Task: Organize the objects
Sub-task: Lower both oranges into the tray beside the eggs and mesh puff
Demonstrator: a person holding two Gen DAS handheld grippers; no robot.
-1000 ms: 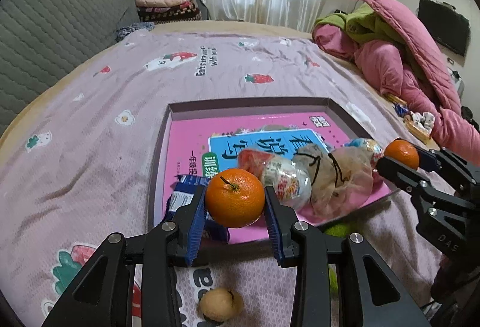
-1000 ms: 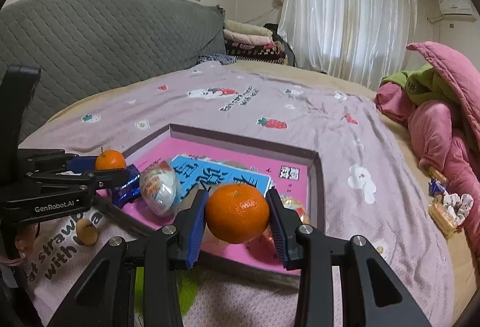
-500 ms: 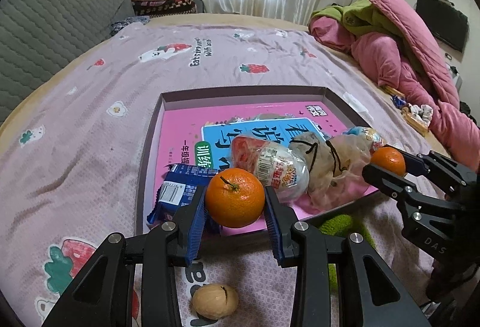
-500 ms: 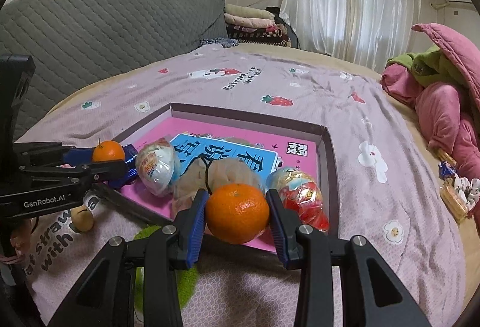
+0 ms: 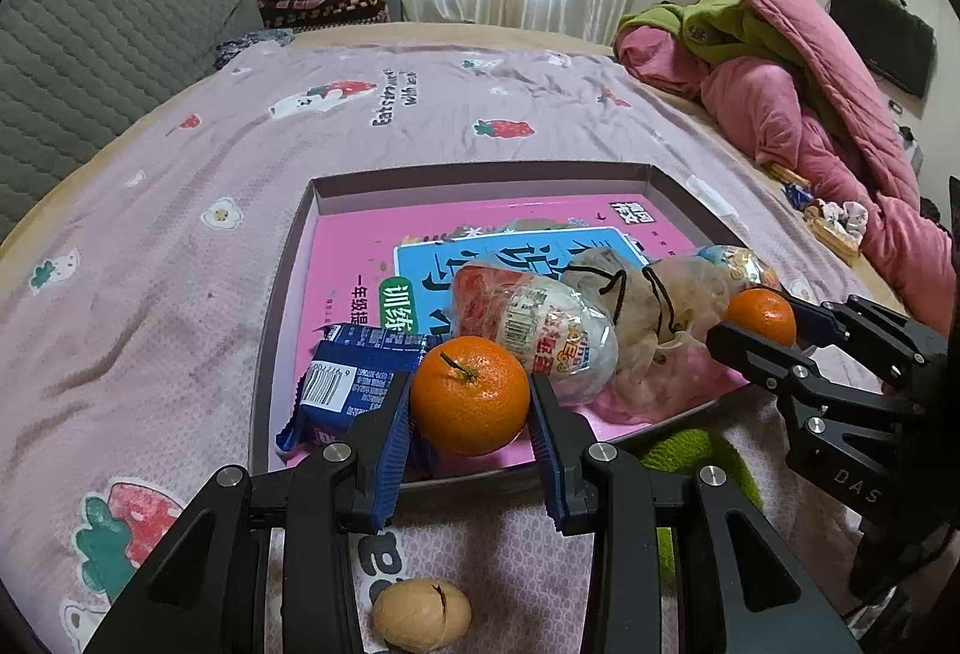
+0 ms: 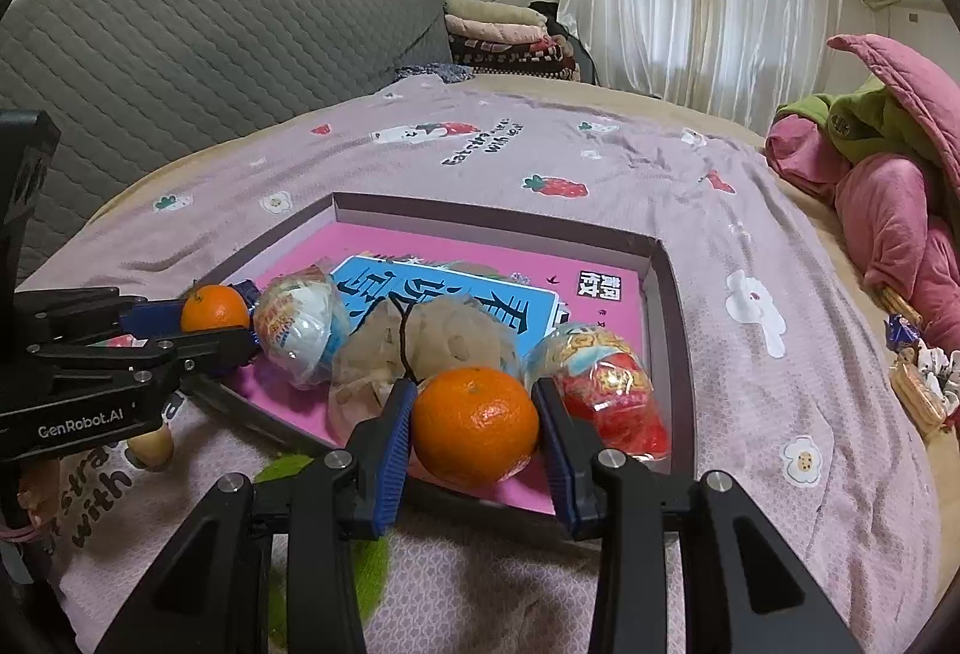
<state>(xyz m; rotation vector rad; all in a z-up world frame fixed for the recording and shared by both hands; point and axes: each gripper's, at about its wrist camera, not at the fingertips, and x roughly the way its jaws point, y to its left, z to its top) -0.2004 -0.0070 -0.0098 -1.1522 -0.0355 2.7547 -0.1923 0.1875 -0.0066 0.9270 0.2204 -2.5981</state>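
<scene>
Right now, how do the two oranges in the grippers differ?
The left gripper's orange shows a green stem on top; the right gripper's orange shows only a small pale navel. The left one hangs beside the blue packet, the right one beside the red-wrapped egg. Both are clamped over the tray's near edge.

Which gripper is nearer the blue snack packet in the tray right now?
Left. The left gripper, shut on an orange, sits right beside the blue snack packet. The right gripper, holding its own orange, is across the tray, past the drawstring pouch.
</scene>
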